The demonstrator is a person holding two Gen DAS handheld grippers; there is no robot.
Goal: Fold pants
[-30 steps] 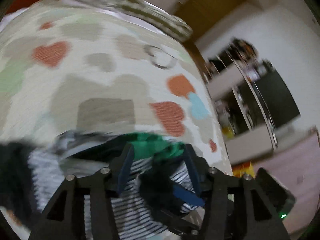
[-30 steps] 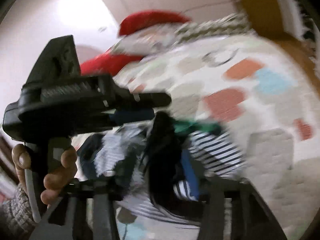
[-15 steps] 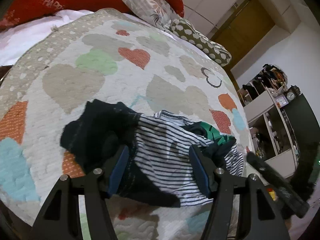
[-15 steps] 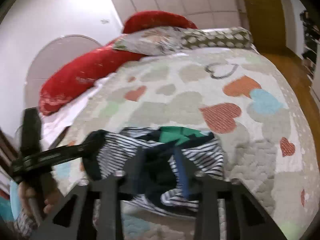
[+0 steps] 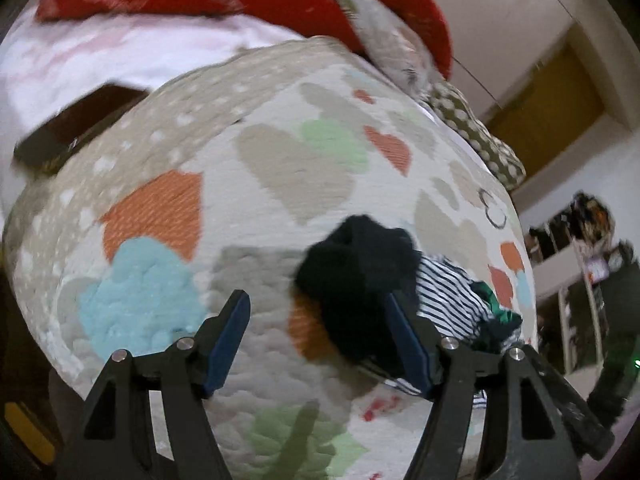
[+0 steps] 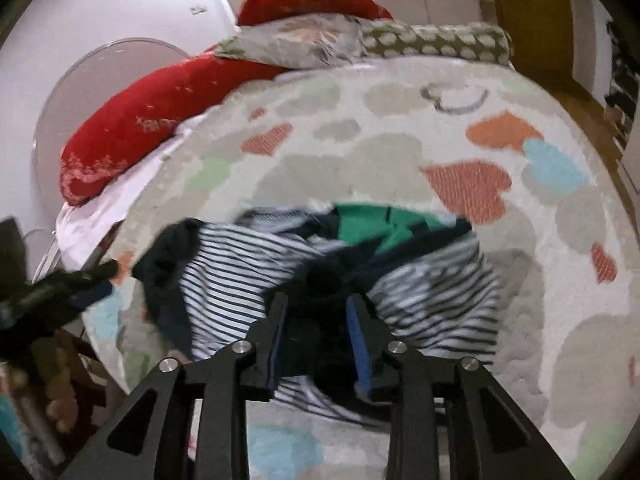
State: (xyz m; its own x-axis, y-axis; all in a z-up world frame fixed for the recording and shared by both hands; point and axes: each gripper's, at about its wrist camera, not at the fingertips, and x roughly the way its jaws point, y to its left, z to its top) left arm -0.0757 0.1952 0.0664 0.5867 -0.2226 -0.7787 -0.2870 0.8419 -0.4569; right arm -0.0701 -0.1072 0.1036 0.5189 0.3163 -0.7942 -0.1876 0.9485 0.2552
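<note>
Since last look my left gripper [image 5: 316, 332] slid off the pants [image 6: 320, 268] toward the quilt's [image 5: 280, 168] left edge | jaws spreading, nothing pinched | right gripper [image 6: 318, 320] opening, dark fabric between | pants bunched near front edge

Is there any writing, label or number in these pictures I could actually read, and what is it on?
None can be read.
Red pillow: pale marks that may be lettering, too blurred to read.
Dark flat object beside the quilt: a small light mark on its edge, too small to read.
Striped pants: no label shows.
</note>
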